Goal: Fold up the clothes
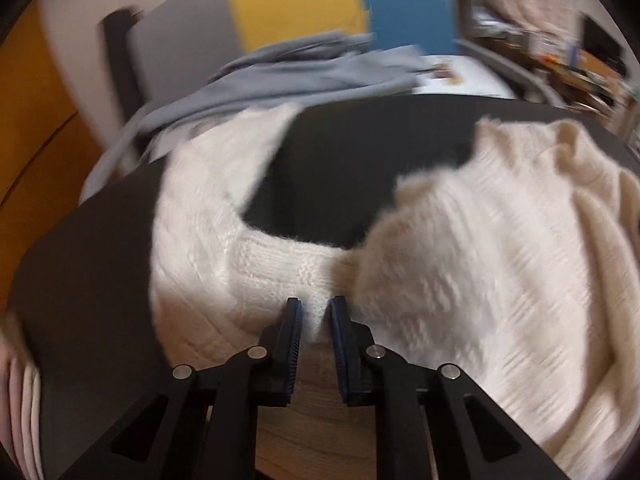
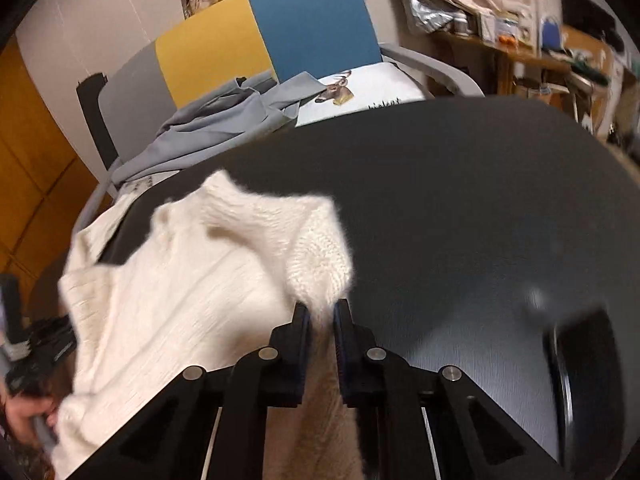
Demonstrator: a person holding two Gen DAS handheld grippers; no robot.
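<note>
A fluffy white knitted sweater (image 1: 460, 248) lies crumpled on a dark round table (image 1: 360, 152). In the left wrist view my left gripper (image 1: 316, 308) is shut on a fold of the sweater's knit, with a sleeve trailing off to the upper left and the bulk bunched to the right. The right wrist view shows the white sweater (image 2: 180, 280) spreading left, and my right gripper (image 2: 320, 312) is shut on a fuzzy corner of it near the table's front. The table (image 2: 460, 200) is bare on the right.
A grey garment (image 2: 224, 128) is draped over a chair with a grey, yellow and blue back (image 2: 280, 40) behind the table. A white cushion with a deer print (image 2: 360, 92) lies on its seat. A cluttered wooden desk (image 2: 560, 56) stands at the far right. A hand (image 2: 24, 412) shows at the lower left.
</note>
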